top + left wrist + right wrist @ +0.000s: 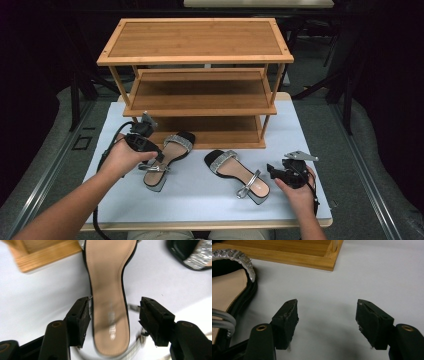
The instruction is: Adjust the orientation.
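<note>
Two black sandals with tan insoles and silver straps lie on the white table. The left sandal (172,147) points its toe at the wooden shoe rack (195,40). My left gripper (152,159) hangs over its heel half. In the left gripper view the heel part of this sandal (110,277) lies between the jaws of my left gripper (115,301); the left pad is at its edge and a gap shows at the right pad. The right sandal (240,175) lies slanted mid-table. My right gripper (272,172) stands open just right of its heel, over bare table (327,302).
The rack has three shelves, all bare, and its bottom shelf's front edge (287,252) is close behind the sandals. The white table top (200,200) ends at a front edge near the person's forearms. Cables trail from both grippers.
</note>
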Demonstrator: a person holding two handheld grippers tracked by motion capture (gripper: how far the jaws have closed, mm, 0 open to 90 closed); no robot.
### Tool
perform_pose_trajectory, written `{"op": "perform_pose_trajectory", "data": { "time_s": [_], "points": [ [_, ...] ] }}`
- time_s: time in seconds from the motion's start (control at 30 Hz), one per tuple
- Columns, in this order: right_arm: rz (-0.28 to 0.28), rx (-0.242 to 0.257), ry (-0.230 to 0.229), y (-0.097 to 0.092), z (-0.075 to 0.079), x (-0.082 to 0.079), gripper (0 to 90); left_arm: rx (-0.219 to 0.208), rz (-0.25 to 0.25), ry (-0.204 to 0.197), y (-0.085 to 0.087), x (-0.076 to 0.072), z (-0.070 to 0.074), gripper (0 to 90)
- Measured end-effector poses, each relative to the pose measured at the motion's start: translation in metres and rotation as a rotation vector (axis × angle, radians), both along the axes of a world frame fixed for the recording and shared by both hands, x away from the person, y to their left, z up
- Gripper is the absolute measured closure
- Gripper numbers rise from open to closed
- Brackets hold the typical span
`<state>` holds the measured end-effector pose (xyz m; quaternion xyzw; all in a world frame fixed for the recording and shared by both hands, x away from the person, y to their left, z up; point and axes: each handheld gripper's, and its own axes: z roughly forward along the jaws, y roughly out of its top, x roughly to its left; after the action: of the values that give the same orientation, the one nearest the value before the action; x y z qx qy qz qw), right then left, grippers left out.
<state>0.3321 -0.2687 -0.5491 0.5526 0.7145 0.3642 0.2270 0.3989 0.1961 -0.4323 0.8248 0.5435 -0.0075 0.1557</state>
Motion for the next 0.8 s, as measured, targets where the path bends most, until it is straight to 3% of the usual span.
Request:
{"op": "perform_pose_trajectory", "data": {
  "time_s": [0.1,0.13,0.2,0.33,0.43,0.57,0.6,0.7,0.73,0.77,0.8],
  "points": [
    [-0.001,0.003,0.002,0.0,0.0,0.001,33.7,0.0,-0.03,-0.014,0.009,-0.008,0.01,45.4],
    [-0.004,0.006,-0.003,0.0,0.0,0.002,33.7,-0.002,-0.06,-0.046,0.017,-0.018,0.018,46.0],
    [-0.003,0.009,-0.001,0.0,0.001,0.002,33.7,-0.009,-0.083,-0.071,0.026,-0.03,0.025,47.8],
    [0.004,0.008,0.006,0.002,0.0,0.004,33.7,-0.051,-0.095,-0.106,0.046,-0.051,0.027,50.3],
    [-0.005,0.0,0.0,0.004,0.001,0.004,33.7,-0.044,-0.132,-0.132,0.055,-0.064,0.015,52.4],
    [0.013,0.011,-0.004,0.005,0.001,0.004,33.7,-0.056,-0.155,-0.107,0.056,-0.076,-0.001,57.6],
    [0.01,0.008,-0.004,0.005,0.001,0.004,33.7,-0.047,-0.182,-0.091,0.054,-0.081,-0.013,57.8],
    [0.007,0.008,-0.005,0.006,0.002,0.004,33.7,-0.037,-0.197,-0.079,0.05,-0.083,-0.026,59.9],
    [0.007,0.01,-0.004,0.006,0.002,0.004,33.6,-0.021,-0.207,-0.073,0.047,-0.082,-0.038,61.0],
    [0.007,0.01,-0.004,0.006,0.002,0.004,33.6,-0.021,-0.207,-0.073,0.047,-0.082,-0.038,61.4],
    [0.004,0.008,-0.005,0.006,0.002,0.005,33.6,-0.015,-0.216,-0.066,0.044,-0.079,-0.048,61.8]
  ]
}}
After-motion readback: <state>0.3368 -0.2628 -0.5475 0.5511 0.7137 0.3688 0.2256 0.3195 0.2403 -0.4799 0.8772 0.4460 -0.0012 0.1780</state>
